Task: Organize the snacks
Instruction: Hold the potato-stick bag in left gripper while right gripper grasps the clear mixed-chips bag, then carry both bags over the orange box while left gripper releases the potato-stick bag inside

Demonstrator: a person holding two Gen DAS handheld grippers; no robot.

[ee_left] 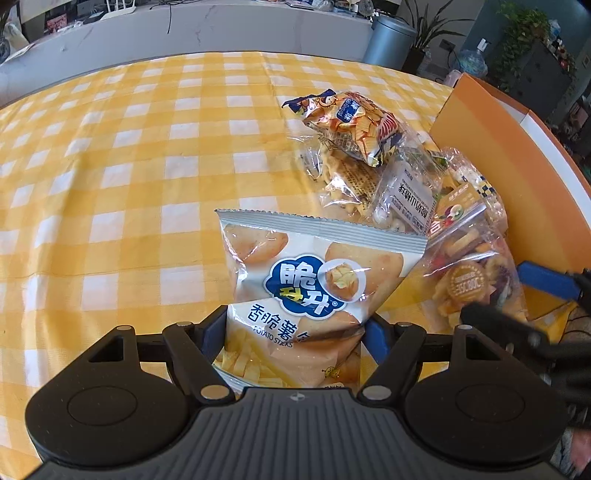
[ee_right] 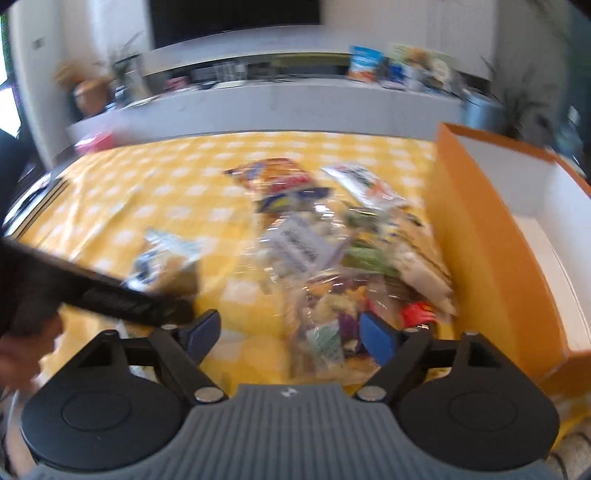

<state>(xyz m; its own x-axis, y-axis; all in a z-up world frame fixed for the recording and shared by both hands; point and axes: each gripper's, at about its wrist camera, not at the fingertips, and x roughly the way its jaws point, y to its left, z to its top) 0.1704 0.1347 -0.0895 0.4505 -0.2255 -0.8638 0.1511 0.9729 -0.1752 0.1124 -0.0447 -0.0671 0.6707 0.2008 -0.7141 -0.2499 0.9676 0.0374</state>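
My left gripper (ee_left: 295, 334) is shut on a white potato-sticks bag (ee_left: 314, 280), holding its lower end. Beyond it lies a pile of snack packs: an orange chip bag (ee_left: 351, 122), a clear pack with a white label (ee_left: 410, 199) and a clear bag of dried fruit chips (ee_left: 472, 273). An orange cardboard box (ee_left: 491, 147) stands to the right. In the blurred right wrist view, my right gripper (ee_right: 291, 336) is open, with the dried fruit bag (ee_right: 340, 314) lying between and beyond its blue pads. The box (ee_right: 480, 236) is at its right, showing a white inside.
A yellow-and-white checked cloth (ee_left: 129, 184) covers the table. The right gripper's arm (ee_left: 535, 332) shows at the lower right of the left wrist view. The left gripper's body (ee_right: 92, 288) crosses the left of the right wrist view. A grey counter (ee_left: 184, 33) runs behind the table.
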